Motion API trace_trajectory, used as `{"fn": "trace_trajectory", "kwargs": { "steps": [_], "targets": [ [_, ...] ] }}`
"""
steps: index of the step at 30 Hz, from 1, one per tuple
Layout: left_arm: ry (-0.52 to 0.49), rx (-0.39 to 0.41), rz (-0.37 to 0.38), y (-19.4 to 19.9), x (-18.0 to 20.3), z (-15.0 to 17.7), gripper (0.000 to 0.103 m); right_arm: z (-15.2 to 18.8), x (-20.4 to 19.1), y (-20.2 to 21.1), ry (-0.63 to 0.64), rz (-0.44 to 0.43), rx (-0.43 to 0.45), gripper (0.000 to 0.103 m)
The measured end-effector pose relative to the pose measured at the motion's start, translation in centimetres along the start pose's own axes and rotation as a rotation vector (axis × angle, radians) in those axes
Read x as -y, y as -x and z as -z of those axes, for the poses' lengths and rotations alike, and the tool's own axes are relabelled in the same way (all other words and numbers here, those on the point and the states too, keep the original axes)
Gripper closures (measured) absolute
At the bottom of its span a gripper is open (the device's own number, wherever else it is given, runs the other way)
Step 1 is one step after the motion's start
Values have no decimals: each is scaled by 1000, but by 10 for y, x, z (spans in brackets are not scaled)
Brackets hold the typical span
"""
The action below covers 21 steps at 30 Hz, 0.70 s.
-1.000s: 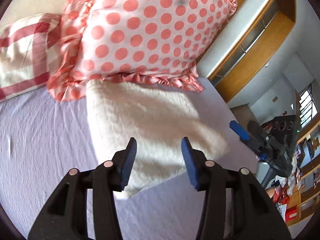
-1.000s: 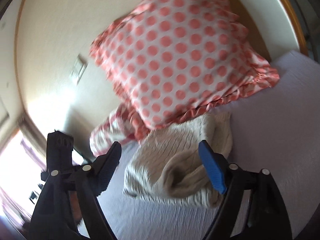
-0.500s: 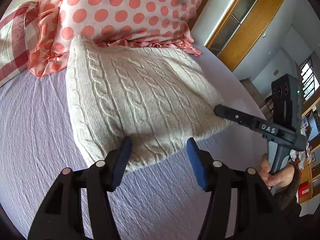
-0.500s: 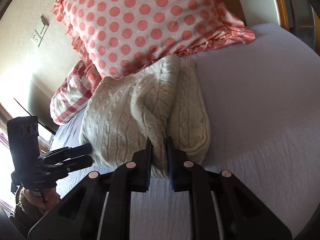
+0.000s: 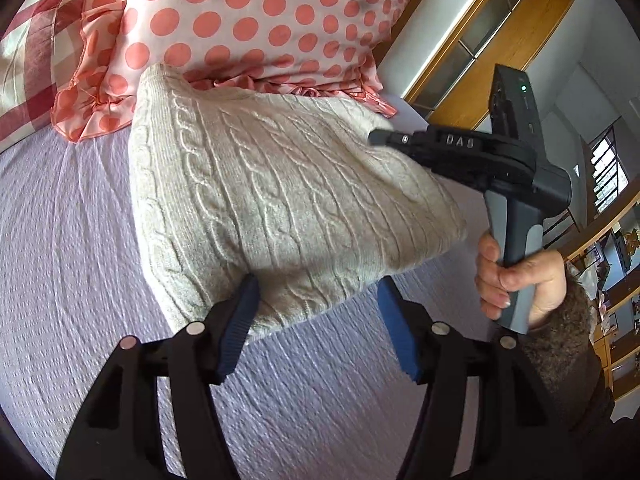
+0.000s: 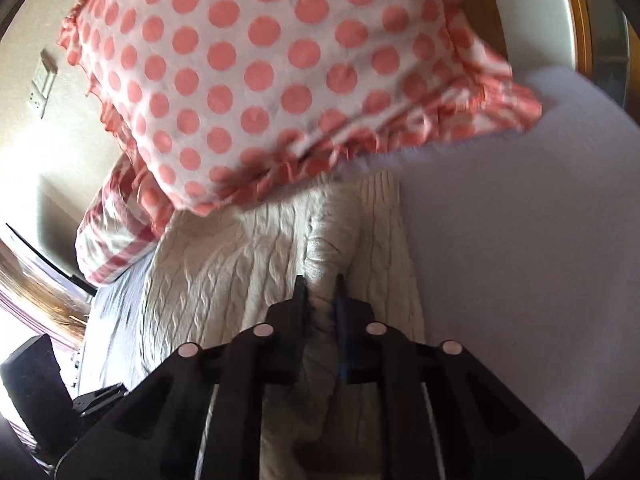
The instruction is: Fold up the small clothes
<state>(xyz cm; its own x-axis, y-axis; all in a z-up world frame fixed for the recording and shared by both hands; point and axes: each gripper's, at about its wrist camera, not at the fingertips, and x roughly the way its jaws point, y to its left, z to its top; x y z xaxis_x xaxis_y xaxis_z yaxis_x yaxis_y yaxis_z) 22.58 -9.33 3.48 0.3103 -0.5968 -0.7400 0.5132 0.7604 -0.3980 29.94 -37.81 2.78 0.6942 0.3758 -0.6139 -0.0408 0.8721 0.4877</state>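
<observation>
Cream cable-knit sweater (image 5: 280, 208) lies folded on the lavender bed sheet (image 5: 72, 280), far edge tucked against the polka-dot pillow (image 5: 248, 20). Left gripper (image 5: 318, 324) has its jaws apart, straddling the sweater's near edge, nothing pinched. Right gripper (image 6: 320, 300) is clamped on a raised fold of the sweater. Checked pillow (image 5: 28, 76) sits beside the dotted one.

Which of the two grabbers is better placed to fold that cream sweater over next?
Probably the right gripper: its jaws are closed on a fold of the sweater. The left gripper is open, gripping nothing.
</observation>
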Motion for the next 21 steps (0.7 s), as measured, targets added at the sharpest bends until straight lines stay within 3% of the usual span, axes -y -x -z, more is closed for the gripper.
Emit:
{"fn": "trace_trajectory", "kwargs": {
  "steps": [2,5,8,9,10,12,13,14,16,18,19,20,21],
  "targets": [
    [5,2,15,-1,-1,-1,41,-7,10,6,-45,15,59,91],
    [0,3,10,-2,1,-2,41,-5,18,-12,-60,51,-20,89],
    [15,42,52,15,-2,-4,42,0,5,11,-13,61,48,73],
    [24,69,62,23,-4,-4,41,3,-1,26,-5,15,84,65],
    [42,107,63,32,-10,-5,40,6,-6,35,4,-52,95,49],
    [93,149,45,39,-26,-10,32,14,-19,44,42,-166,76,42],
    [137,154,33,40,-38,-13,31,21,-27,41,75,-198,39,42],
    [181,143,32,37,-49,-16,31,27,-31,33,94,-175,-2,42],
    [264,107,35,27,-70,-20,31,36,-19,4,92,-47,-106,48],
    [338,74,51,18,-87,-21,32,30,-7,9,52,-77,-81,51],
    [372,66,72,15,-95,-22,32,24,0,16,-8,-130,-83,48],
    [387,64,90,12,-99,-24,32,18,6,25,-47,-170,-62,41],
    [393,63,98,10,-101,-26,32,13,10,32,-57,-166,-35,16]
  ]
}}
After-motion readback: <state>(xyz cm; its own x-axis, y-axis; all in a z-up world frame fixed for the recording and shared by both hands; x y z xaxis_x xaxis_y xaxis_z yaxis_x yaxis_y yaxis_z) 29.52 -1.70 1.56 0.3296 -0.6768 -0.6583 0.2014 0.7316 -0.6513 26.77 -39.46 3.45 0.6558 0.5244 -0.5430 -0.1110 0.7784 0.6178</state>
